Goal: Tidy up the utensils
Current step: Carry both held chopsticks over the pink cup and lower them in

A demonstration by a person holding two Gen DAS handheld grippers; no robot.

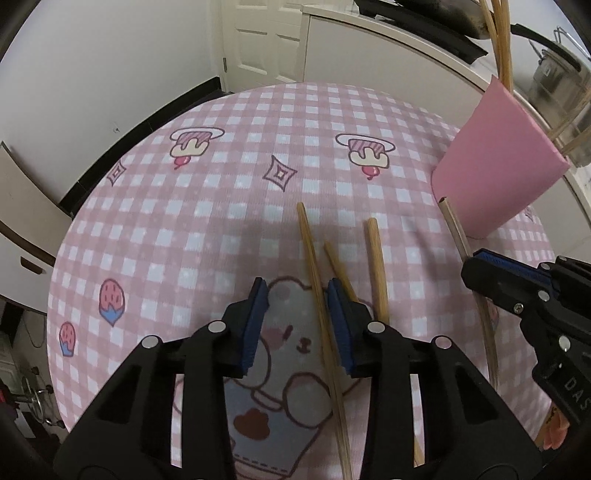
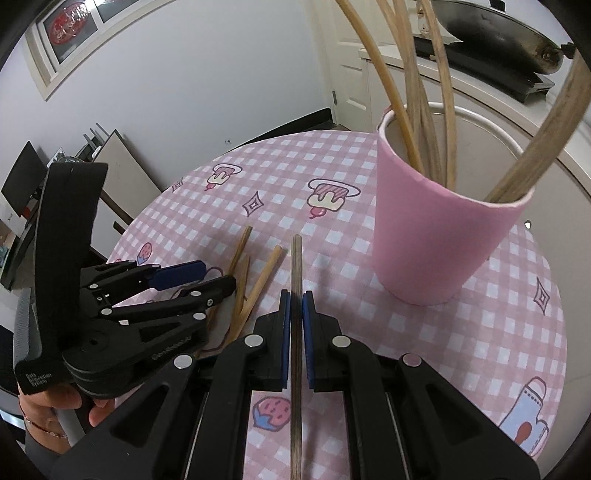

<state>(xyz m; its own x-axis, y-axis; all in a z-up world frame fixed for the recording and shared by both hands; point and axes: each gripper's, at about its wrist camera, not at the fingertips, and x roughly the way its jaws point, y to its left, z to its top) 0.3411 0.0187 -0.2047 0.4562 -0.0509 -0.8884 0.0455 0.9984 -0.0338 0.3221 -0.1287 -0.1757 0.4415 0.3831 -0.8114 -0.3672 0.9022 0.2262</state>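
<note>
Three light wooden chopsticks lie loose on the pink checked tablecloth. My left gripper hangs low over them, open. The longest chopstick runs between its blue pads, close against the right one, and the left pad stands well clear of it. My right gripper is shut on a darker chopstick that points forward toward the pink cup. Several chopsticks stand in that cup. In the right wrist view my left gripper sits over the loose chopsticks.
The round table's edge curves close on the left and at the back. A counter with a dark pan stands behind the cup, beside a white door. A hand holds the left gripper's handle.
</note>
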